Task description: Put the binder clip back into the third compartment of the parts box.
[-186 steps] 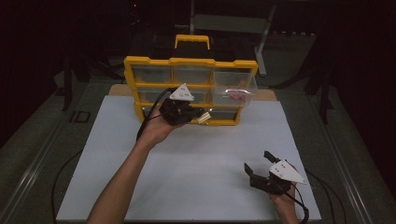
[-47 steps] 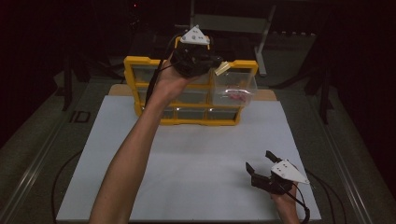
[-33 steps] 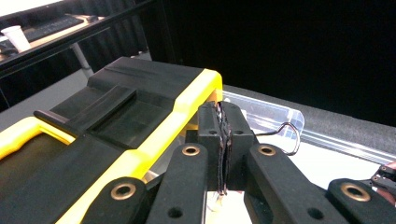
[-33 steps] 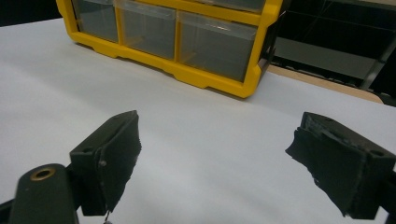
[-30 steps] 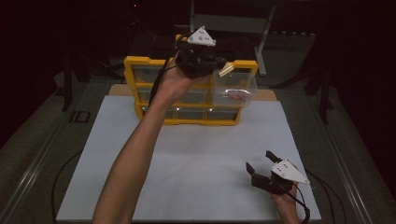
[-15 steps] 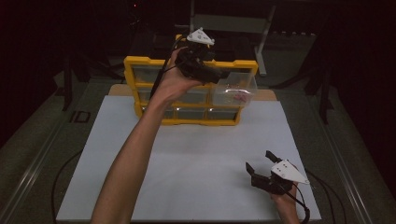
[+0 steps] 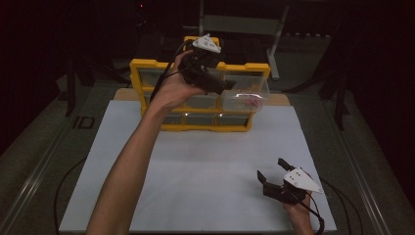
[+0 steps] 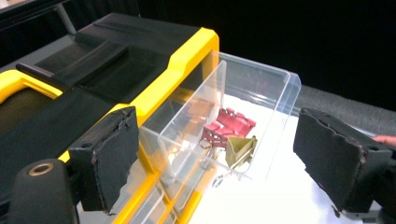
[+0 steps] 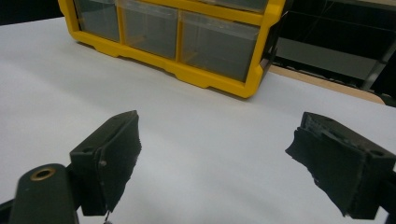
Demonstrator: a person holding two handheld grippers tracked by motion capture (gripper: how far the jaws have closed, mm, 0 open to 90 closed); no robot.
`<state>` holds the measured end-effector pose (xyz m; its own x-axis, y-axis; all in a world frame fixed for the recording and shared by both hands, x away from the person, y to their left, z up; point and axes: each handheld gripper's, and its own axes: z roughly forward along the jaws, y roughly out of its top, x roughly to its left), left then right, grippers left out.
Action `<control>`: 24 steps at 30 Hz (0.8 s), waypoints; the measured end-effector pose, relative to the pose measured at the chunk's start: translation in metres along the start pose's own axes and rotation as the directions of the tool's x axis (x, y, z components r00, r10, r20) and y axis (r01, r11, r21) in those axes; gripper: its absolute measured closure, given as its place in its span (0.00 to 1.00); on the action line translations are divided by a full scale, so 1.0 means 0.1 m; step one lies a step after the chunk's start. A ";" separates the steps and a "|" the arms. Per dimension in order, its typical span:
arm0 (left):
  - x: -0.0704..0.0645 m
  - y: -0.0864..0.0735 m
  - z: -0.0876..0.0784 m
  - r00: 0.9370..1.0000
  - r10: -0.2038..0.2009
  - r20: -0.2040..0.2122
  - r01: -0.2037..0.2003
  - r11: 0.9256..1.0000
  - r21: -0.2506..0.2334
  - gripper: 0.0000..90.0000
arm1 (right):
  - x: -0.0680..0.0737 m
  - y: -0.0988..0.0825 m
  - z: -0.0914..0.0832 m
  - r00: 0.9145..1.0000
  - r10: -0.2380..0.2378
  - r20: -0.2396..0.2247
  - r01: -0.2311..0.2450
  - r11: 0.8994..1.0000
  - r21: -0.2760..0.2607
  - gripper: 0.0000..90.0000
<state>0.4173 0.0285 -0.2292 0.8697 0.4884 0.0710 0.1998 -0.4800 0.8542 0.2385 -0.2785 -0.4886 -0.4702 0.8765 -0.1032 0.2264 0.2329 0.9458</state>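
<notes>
I hold my left gripper [image 7: 222, 85] high, over the pulled-out clear drawer [image 8: 261, 107] at the far right of the yellow organizer [image 7: 147, 68]. Its jaws have just been opening and now stand wide with nothing between them. A gold binder clip [image 8: 239, 148] lies inside the drawer, touching red clips [image 8: 229, 125]. My right gripper [image 7: 275, 172] rests near right on the white mat [image 7: 205, 161], jaws wide and empty.

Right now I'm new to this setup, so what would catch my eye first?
The yellow drawer cabinet at the table's far edge, with one clear drawer pulled out holding red clips. The left hand-held gripper hovers open above that drawer, while the right hand-held gripper rests open on the white mat.
</notes>
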 end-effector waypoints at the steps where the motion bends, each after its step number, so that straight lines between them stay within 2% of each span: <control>1: 0.00 0.00 0.00 1.000 0.000 0.000 0.000 1.000 0.000 0.17 | 0.00 0.00 0.00 1.000 0.000 0.000 0.000 1.000 0.000 0.15; 9: 0.00 -0.06 -0.05 1.000 0.019 0.013 -0.019 1.000 0.025 0.17 | 0.00 0.00 0.00 1.000 -0.002 -0.001 0.002 1.000 0.001 0.15; 24: 0.02 -0.15 -0.08 0.999 0.029 0.040 -0.031 0.998 0.055 0.17 | 0.01 0.00 0.00 1.000 0.000 -0.002 0.000 1.000 0.003 0.15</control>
<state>0.4124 0.0418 -0.2376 0.8925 0.4448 0.0747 0.1974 -0.5340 0.8221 0.2385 -0.2777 -0.4889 -0.4722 0.8755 -0.1029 0.2291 0.2347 0.9447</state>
